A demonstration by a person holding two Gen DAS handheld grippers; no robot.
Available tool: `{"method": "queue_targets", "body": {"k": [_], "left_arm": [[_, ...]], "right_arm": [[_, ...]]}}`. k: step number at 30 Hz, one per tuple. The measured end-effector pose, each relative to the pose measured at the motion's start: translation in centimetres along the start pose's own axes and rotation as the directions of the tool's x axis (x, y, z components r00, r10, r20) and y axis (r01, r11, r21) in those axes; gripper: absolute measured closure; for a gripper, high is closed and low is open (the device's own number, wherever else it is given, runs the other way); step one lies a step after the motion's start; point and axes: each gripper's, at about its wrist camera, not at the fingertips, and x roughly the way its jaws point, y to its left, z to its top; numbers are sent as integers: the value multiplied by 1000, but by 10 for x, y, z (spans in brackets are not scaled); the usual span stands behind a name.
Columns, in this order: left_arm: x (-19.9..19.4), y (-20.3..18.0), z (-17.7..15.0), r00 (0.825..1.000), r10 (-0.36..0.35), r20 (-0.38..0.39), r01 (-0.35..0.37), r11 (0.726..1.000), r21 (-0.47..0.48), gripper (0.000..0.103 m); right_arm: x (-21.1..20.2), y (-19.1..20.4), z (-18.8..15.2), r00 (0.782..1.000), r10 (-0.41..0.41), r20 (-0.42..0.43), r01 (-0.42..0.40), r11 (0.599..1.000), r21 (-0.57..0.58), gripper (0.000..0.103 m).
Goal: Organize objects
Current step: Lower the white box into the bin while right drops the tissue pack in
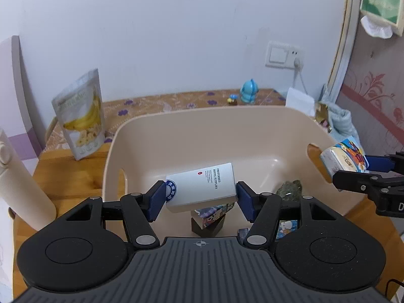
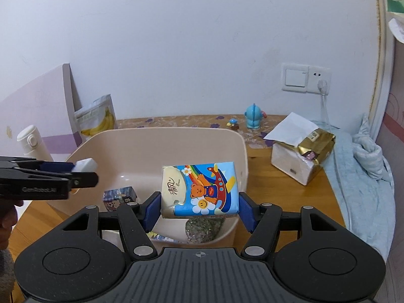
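Observation:
A beige plastic bin (image 1: 192, 128) (image 2: 156, 141) stands on the wooden table. My left gripper (image 1: 200, 198) is shut on a white hotel-supplies box (image 1: 202, 186) and holds it over the bin's inside. My right gripper (image 2: 199, 210) is shut on a colourful tissue pack (image 2: 202, 189) with a cartoon bear, held above the bin's right side; the pack also shows in the left wrist view (image 1: 344, 157). In the bin lie a printed cube box (image 1: 210, 218) (image 2: 118, 197), a dark green pouch (image 1: 289, 190) (image 2: 203, 228) and another printed packet (image 1: 287, 227).
A banana chips bag (image 1: 82, 115) stands behind the bin at left beside a white bottle (image 1: 20, 179). A blue toy figure (image 2: 254, 116), a small mushroom toy (image 2: 233, 124), a white box with a gold packet (image 2: 300, 154) and blue cloth (image 2: 363, 166) lie right.

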Motion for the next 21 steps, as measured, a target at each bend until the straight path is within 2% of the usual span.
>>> {"method": "queue_targets", "body": {"k": [12,17,19,21], "left_arm": [[35,-10,-1,998,13,-67,-11,999,31,41],[41,-13,-4,997,15,-80,-11,999,52,40],[41,-12,-5,997,5,-80,-2,999,41,39],[38,-11,-5,997,-3,-72,5,999,32,30]], "right_arm": [[36,15,-1,996,4,-93,-8,999,-51,42],[41,20,-2,995,-17,-98,9,997,-81,38],[42,20,-2,995,-20,-99,12,997,-83,38],[41,21,-2,995,-26,-97,18,996,-84,38]]}}
